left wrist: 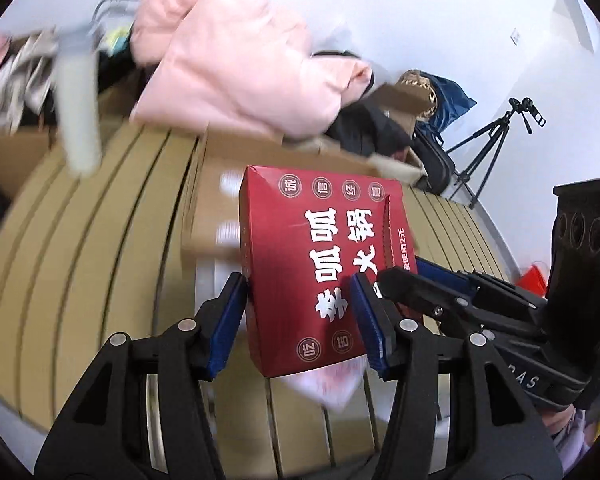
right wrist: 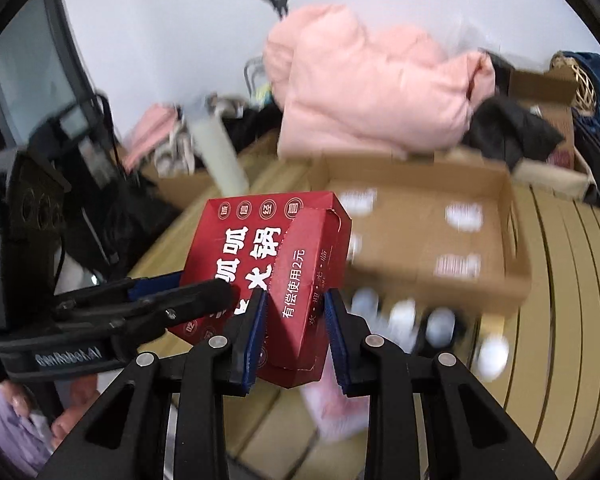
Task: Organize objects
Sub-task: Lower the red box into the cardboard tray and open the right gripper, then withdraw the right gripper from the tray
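Observation:
A red tissue box (left wrist: pixel 320 264) with white Chinese lettering is held up above the slatted table (left wrist: pixel 100 220). My left gripper (left wrist: pixel 298 312) is shut on its broad faces. My right gripper (right wrist: pixel 294 330) is shut on its narrow side (right wrist: pixel 304 288). In the left wrist view the right gripper (left wrist: pixel 440 292) reaches in from the right. In the right wrist view the left gripper (right wrist: pixel 148 304) reaches in from the left. White tissue (left wrist: pixel 328 384) hangs out under the box.
An open cardboard box (right wrist: pixel 428 232) lies on the table behind the red box. A pink jacket (right wrist: pixel 372 92) is piled at the back with dark clothes (right wrist: pixel 512 128). A white cylinder (left wrist: pixel 78 108) stands at the left. A tripod (left wrist: pixel 492 144) stands at the far right.

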The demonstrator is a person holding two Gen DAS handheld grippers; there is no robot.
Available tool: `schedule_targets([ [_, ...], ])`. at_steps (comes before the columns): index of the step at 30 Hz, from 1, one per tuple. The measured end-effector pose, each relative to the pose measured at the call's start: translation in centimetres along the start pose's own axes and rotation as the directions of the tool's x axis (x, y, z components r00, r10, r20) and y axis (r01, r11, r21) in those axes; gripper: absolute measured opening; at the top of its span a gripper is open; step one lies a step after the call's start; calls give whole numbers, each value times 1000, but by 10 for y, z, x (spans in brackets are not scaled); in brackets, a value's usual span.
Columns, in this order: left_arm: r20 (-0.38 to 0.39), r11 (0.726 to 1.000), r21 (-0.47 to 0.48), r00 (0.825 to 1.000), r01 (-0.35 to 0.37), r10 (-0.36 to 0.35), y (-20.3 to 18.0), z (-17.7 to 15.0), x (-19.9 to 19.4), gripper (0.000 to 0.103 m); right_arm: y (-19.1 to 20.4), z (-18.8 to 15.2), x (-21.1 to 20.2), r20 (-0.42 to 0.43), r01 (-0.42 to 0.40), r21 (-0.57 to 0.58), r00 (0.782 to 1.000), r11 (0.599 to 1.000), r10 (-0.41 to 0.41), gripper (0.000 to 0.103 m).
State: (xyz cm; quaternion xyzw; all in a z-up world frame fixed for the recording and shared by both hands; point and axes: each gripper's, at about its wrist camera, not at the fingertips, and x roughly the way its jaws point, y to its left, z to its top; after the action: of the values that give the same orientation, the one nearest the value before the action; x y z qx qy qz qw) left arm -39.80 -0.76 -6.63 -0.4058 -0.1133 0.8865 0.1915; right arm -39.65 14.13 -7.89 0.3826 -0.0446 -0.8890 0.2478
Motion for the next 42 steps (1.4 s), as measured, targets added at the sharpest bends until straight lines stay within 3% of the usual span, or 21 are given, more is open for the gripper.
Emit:
schedule_targets([
  [3, 28, 1000, 3, 1000, -14, 14, 2, 42, 27, 49, -20, 43, 15, 29, 1, 37, 1000, 999, -2, 32],
  [7, 1, 999, -3, 999, -39, 39, 17, 78, 78, 49, -55, 83, 63, 5, -1, 116, 1000, 993, 1, 32],
  [11, -22, 996, -41, 997, -75, 74, 33, 94, 123, 49, -84, 95, 117, -47, -4, 174, 999, 985, 13, 32],
  [14, -72, 994, -52, 993, -94, 90, 43, 93, 146, 49, -99, 96, 151, -89, 37, 197, 996, 980, -20, 32],
  [16, -55, 994, -92, 997, -63, 59, 49, 91, 151, 59, -104, 92, 167, -94, 75, 222, 994, 972, -55, 32],
  [17, -46, 994, -87, 997, -67, 64, 48, 90, 153, 73, -107, 90, 174, -110, 99, 236, 991, 967, -75, 34],
  [18, -35, 993, -72, 995, -94, 91, 47, 89, 153, 78, -109, 89, 182, -138, 119, 243, 987, 963, -87, 35],
  [21, -23, 984, 13, 984, -178, 179, 39, 87, 149, 79, -115, 84, 192, -176, 172, 240, 976, 955, -131, 37],
  [22, -13, 983, 19, 983, -180, 180, 38, 89, 145, 79, -117, 83, 189, -164, 175, 244, 977, 954, -137, 44],
  [25, 34, 983, 11, 982, -184, 184, 38, 93, 125, 89, -125, 85, 170, -106, 193, 270, 980, 943, -170, 87],
  [28, 85, 968, 14, 965, -251, 249, 37, 94, 106, 90, -129, 93, 145, -40, 214, 275, 977, 937, -212, 87],
  [32, 132, 914, 49, 910, -402, 393, 27, 84, 79, 91, -124, 97, 105, -5, 271, 266, 960, 925, -280, 87],
  [35, 146, 930, 44, 923, -366, 356, 19, 75, 34, 91, -112, 94, 58, 50, 280, 233, 953, 931, -299, 87],
  [39, 205, 960, -2, 940, -278, 273, 14, 36, -55, 102, -91, 69, -32, 132, 282, 199, 941, 938, -311, 87],
  [42, 238, 955, 29, 930, -294, 279, 5, 14, -111, 102, -79, 54, -99, 170, 297, 164, 931, 941, -324, 87],
])
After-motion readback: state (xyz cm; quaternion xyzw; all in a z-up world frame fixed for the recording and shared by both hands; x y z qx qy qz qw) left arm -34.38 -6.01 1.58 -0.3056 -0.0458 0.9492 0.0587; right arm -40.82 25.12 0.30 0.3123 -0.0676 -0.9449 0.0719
